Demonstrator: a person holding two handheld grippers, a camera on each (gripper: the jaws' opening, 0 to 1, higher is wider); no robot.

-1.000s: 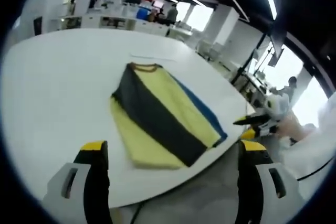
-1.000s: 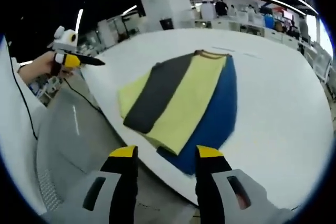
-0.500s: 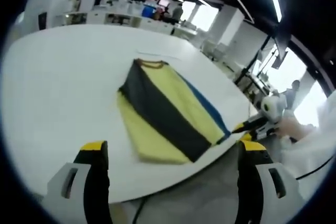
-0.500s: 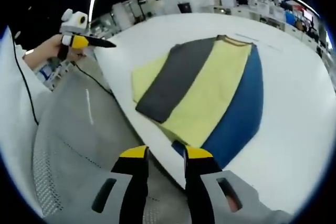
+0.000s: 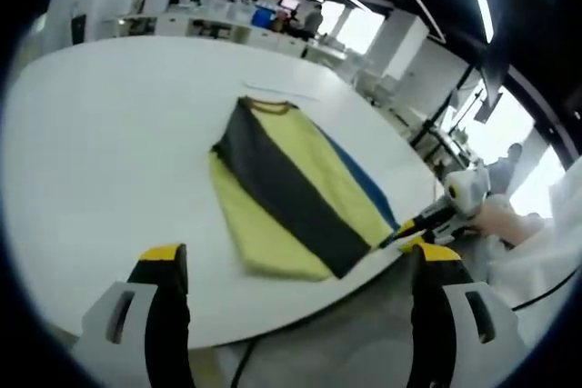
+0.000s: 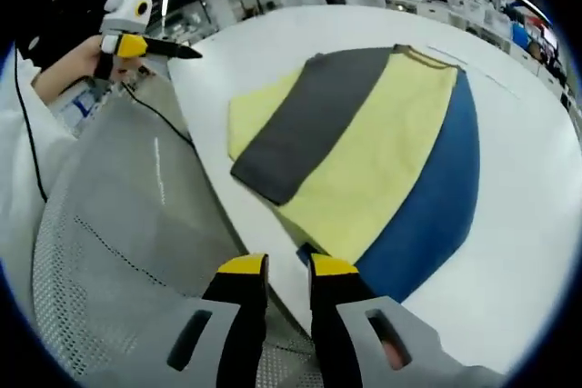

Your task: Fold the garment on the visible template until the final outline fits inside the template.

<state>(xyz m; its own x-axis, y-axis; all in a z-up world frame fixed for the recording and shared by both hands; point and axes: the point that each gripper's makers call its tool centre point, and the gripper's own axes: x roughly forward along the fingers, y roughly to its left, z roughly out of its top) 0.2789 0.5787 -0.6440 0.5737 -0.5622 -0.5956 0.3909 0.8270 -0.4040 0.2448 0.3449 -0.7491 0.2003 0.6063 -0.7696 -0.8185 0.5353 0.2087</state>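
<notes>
Our right gripper [image 6: 277, 265] sits at the near corner of the garment [image 6: 364, 156], its two yellow-tipped jaws drawn narrow with only a thin slit between them, right at the table's edge where the blue hem ends. Whether any cloth is actually pinched between them we cannot tell; the tips meet the hem corner, but the grip itself is hidden. In the left gripper view we see this same gripper [image 5: 414, 227] coming in from the side, its dark tips touching the garment's corner at the table edge, with a hand [image 5: 505, 220] behind it.

Our left gripper [image 5: 296, 256] is spread wide, the jaws far apart and holding nothing, hanging off the near edge of the table, well short of the garment. In the right gripper view it appears [image 6: 145, 43] held up in a hand, beside the table and apart from the cloth.

The garment lies flat on the white table [image 5: 100, 152], folded into long bands: a dark grey stripe, pale yellow either side of it, and a blue band along the far side from the left gripper. Its brown collar points away from us. Beyond the collar a thin line [image 5: 291, 93] is marked on the tabletop. Below the table edge a grey mesh chair [image 6: 118, 233] stands close to the garment's corner.
</notes>
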